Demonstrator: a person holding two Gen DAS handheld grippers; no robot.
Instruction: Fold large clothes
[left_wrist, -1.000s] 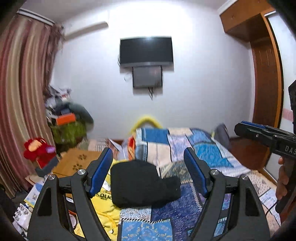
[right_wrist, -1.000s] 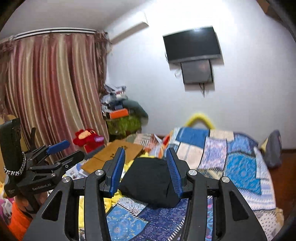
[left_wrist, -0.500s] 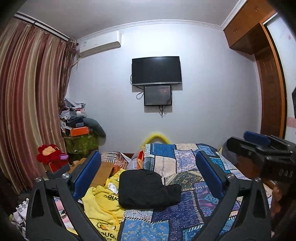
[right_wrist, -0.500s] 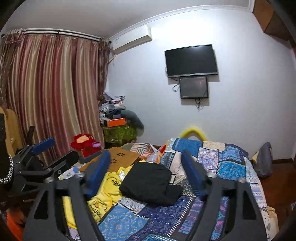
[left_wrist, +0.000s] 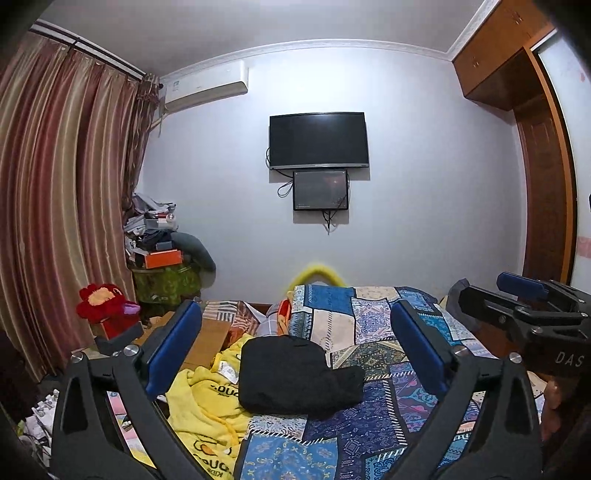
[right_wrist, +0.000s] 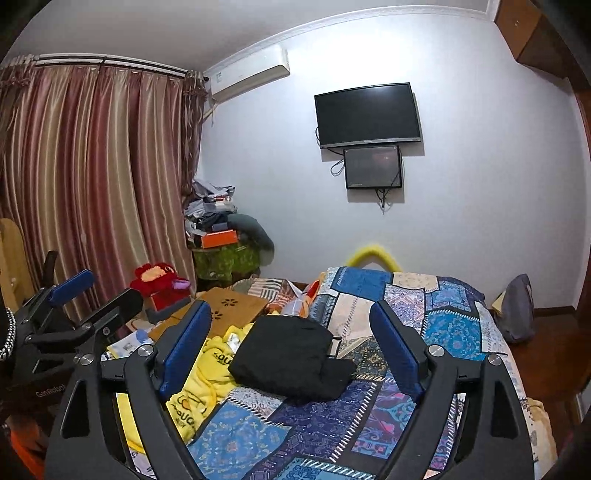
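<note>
Hovering tools: both were raised above the bed, neither touching any cloth.
Left tool (left_wrist: 295, 347): spread wide with nothing between its blue pads, filling the lower part of the left wrist view; it also showed at the left edge of the right wrist view (right_wrist: 85, 299).
Right tool (right_wrist: 290, 343): spread wide as well, holding nothing; in the left wrist view it appeared at the right edge (left_wrist: 517, 295).
Black garment (left_wrist: 295, 373): lay folded in a compact bundle at lower centre of both views (right_wrist: 291, 363), resting on the quilt, its left edge over the yellow garment.
Yellow garment (left_wrist: 207, 406): lay crumpled at the lower left of the black one, with dark lettering on it.
Patchwork quilt (left_wrist: 369, 321): blue and patterned, it covered the bed across the lower right.
Television (left_wrist: 318, 140): hung on the back wall at upper centre, a smaller screen just beneath it.
Curtain (right_wrist: 92, 184): striped reddish, it filled the left side.
Red plush toy (right_wrist: 159, 280): sat at centre left, near the curtain.
</note>
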